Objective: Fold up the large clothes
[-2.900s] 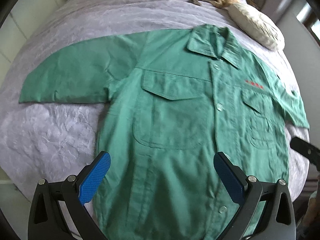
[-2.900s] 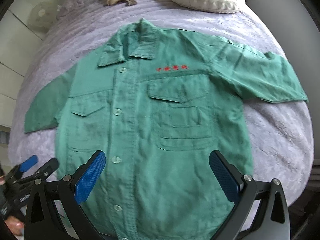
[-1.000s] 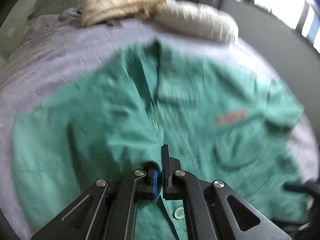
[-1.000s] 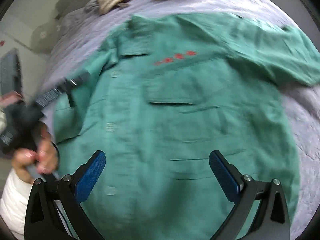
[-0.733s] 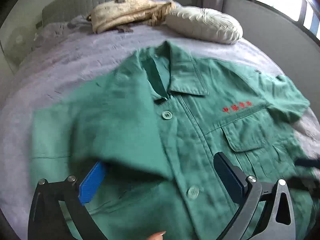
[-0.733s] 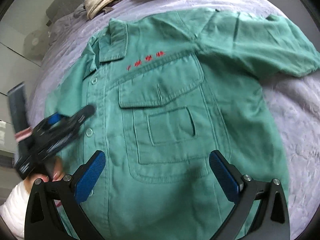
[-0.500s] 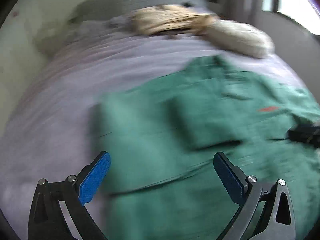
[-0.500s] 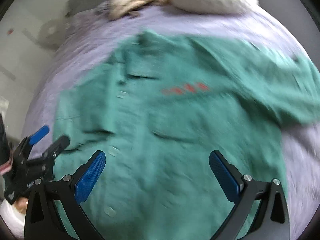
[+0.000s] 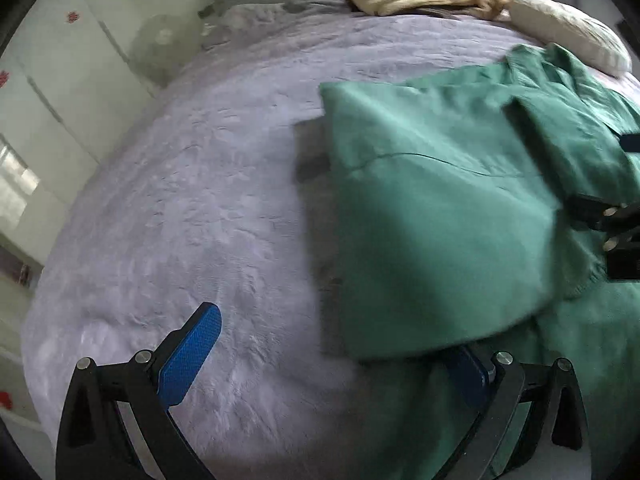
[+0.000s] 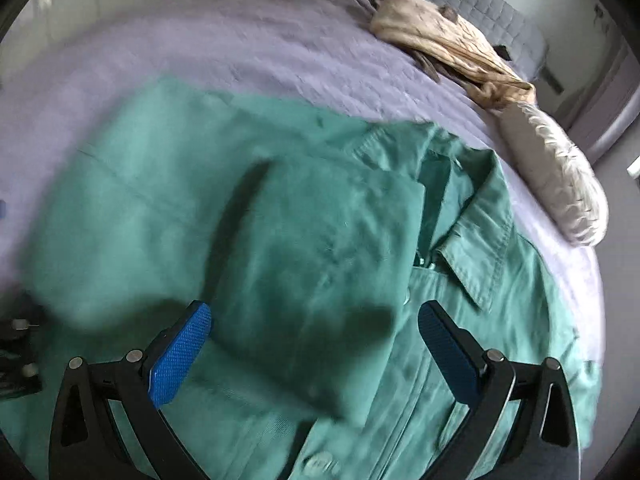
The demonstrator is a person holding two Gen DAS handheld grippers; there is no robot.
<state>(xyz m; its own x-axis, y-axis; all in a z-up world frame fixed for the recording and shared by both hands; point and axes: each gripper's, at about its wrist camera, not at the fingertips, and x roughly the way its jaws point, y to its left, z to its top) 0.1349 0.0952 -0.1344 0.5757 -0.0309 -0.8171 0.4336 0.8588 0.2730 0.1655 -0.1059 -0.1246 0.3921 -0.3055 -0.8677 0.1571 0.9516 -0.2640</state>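
The green work shirt (image 10: 328, 240) lies on the lilac bedspread (image 9: 192, 200), one sleeve folded over its chest. The left gripper (image 9: 336, 356) stands wide and empty, the shirt ahead to its right. The right gripper (image 10: 316, 344) gapes empty above the folded sleeve (image 10: 320, 264).

Both wrist views look steeply down, close over the bed (image 9: 192, 184); both share the green shirt (image 10: 320, 240)
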